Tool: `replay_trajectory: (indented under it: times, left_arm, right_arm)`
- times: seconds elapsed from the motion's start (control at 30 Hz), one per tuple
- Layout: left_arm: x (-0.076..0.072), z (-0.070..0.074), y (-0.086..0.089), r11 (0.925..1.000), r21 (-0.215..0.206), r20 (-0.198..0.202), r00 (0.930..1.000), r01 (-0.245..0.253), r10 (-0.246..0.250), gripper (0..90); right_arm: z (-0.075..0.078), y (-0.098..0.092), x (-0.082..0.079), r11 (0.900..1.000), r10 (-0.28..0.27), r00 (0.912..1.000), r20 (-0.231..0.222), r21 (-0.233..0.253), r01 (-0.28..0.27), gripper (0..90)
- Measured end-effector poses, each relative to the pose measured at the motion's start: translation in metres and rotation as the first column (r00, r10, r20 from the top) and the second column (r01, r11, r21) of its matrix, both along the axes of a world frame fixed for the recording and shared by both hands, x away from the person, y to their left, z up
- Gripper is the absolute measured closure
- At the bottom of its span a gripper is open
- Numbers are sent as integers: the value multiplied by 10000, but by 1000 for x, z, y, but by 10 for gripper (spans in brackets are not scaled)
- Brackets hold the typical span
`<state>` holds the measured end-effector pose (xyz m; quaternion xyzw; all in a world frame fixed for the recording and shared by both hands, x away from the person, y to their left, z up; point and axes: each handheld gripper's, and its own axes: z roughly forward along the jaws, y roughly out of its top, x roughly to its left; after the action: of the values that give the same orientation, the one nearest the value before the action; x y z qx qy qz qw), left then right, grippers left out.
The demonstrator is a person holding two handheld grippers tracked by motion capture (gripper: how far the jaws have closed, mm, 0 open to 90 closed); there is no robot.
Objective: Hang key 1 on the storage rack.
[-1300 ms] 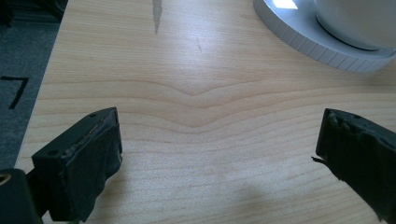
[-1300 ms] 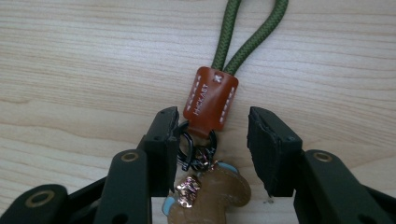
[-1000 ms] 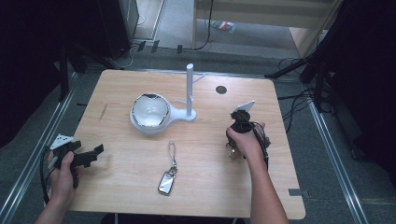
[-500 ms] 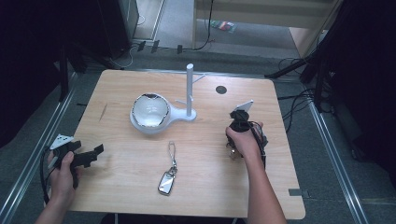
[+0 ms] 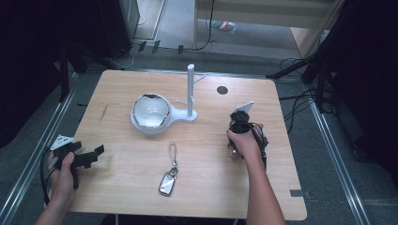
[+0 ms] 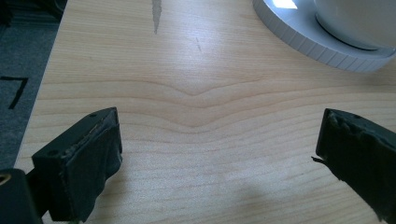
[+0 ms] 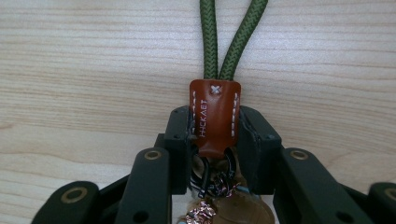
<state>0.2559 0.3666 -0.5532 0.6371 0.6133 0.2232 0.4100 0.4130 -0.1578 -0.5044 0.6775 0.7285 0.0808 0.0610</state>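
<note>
My right gripper is shut on the brown leather tab of a keychain. The tab's green cord loop lies on the wood ahead, and metal rings and charms bunch behind the jaws. From above, this gripper points down at the table's right side, with part of the keychain showing beside the hand. My left gripper is open over the table's front left edge, and its jaws stand wide apart over bare wood. A white peg stand holds a white bowl on its round base.
A car key fob on a short lanyard lies at the front middle of the wooden table. A round dark hole is at the table's back right. Cables and dark frames surround the table on the floor.
</note>
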Motion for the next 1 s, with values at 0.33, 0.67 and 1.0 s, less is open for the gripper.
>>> replay_trajectory:
  times: [0.33,0.67,1.0]
  left_arm:
    - [0,0,0,10000,15,3,10000,-1,1,6]
    - [0,0,-1,10000,40,12,10000,-18,18,7]
    - [0,0,-1,10000,61,11,10000,-7,6,6]
  right_arm:
    - [-1,-4,-9,9997,143,9982,574,166,-153,711]
    - [17,-13,-32,9958,125,9719,2349,849,-333,715]
    - [42,-12,-45,9887,-9,9375,3480,1410,-514,715]
